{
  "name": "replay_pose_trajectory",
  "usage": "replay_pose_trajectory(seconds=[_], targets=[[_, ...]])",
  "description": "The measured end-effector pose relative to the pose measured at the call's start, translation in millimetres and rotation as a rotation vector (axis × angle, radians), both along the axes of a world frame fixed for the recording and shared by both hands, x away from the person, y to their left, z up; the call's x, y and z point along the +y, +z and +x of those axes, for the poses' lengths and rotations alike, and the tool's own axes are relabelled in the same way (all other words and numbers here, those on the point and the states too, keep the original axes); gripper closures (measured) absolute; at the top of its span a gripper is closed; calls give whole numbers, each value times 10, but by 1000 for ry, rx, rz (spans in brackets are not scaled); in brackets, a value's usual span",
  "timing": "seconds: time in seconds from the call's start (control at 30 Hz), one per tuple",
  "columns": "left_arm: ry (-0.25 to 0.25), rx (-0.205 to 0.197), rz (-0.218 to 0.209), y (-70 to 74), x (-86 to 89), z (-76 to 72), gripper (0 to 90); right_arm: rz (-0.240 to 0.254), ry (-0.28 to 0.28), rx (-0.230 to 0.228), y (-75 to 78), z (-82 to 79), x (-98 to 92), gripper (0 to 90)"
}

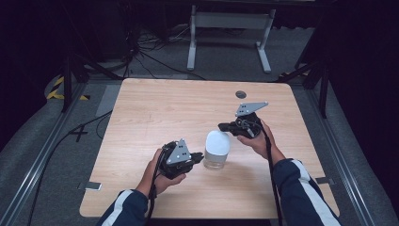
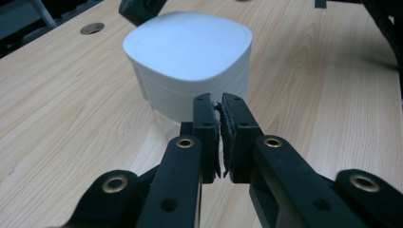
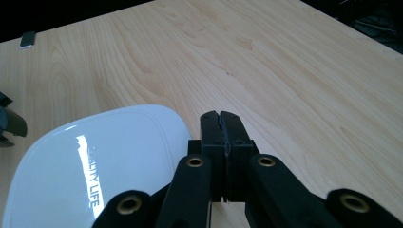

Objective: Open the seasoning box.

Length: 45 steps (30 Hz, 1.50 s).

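Nearest the front edge of the table (image 1: pixel 141 197), the person's left hand (image 1: pixel 157 176) holds the left gripper (image 1: pixel 196 157), jaws pressed together w/ nothing between them, tips just beside the container (image 1: pixel 217 149) at its lower side wall. In the left gripper view the pads (image 2: pixel 231 128) meet flush, a frayed liner showing btwn them.

The container stands mid-table, slightly toward the front edge, btwn the two grippers. White lid (image 2: pixel 187 45), rounded-square, smooth and glossy, w/ a faint raised rim line; the right gripper view catches a glare streak and printed lettering on it (image 3: pixel 90 175). Below the lid the body looks clear, probably glass or hard plastic. Judgement: rigid, light-ish if empty, slick on top, so a pinch on the flat lid would slip. Better hold = across the lid's straight side walls or under its lip; body may crack if knocked.

Farther back, toward the right edge, the right gripper (image 1: pixel 223 126) sits just beyond the container, jaws also shut tight, empty, hovering over the lid's far edge.

Table is pale wood-grain laminate, matte, w/ a round cable hole (image 1: pixel 241 94) near the far edge.
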<state>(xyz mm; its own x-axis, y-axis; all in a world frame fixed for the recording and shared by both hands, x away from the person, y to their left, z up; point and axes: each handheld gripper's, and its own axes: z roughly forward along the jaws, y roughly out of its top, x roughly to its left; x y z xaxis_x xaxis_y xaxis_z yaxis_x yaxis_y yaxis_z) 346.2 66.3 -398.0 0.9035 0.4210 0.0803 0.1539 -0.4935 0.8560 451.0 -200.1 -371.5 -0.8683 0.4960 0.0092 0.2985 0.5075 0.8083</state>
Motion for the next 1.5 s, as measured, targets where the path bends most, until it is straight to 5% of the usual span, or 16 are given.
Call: replay_pose_trajectory(seconds=[0.2, 0.37, 0.73, 1.13, 1.5], targets=[[-4, 1, 1, -30, -51, 21, 870, 44, 15, -28, 79, -28, -14, 900], [0, 5, 4, -27, -52, 30, 877, 4, 60, -31, 92, -75, 75, 900], [3, 2, 3, -27, -60, 58, 891, 8, 32, -17, 39, -25, 71, 900], [13, -18, -28, 183, -194, 165, 867, 2, 17, -15, 12, -14, 48, 900], [39, -10, -8, 271, -239, 452, 825, -56, -84, -38, -63, -170, -480, 894]])
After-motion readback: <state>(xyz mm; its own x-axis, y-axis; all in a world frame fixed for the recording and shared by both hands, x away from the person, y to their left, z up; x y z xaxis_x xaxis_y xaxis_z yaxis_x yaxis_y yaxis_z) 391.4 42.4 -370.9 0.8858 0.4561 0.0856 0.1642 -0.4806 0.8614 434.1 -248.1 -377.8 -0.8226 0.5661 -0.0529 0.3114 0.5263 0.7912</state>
